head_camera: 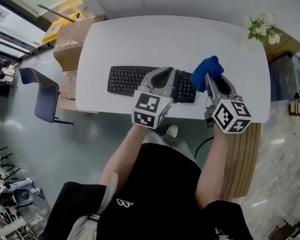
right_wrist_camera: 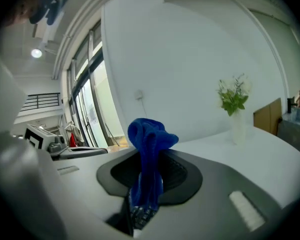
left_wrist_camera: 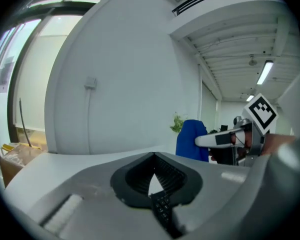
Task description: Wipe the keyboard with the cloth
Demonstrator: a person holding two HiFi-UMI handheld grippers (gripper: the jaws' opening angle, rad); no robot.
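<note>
A black keyboard lies near the front edge of the white table. My right gripper is shut on a bunched blue cloth, held just right of the keyboard's right end; in the right gripper view the cloth hangs between the jaws, with keys showing below. My left gripper hovers over the keyboard's right half, shut with nothing in it. In the left gripper view a sliver of keyboard shows through the closed jaws, and the blue cloth appears at right.
A vase of white flowers stands at the table's far right corner. Cardboard boxes sit left of the table, with a blue chair on the floor nearby. A wooden bench lies beside the person's right.
</note>
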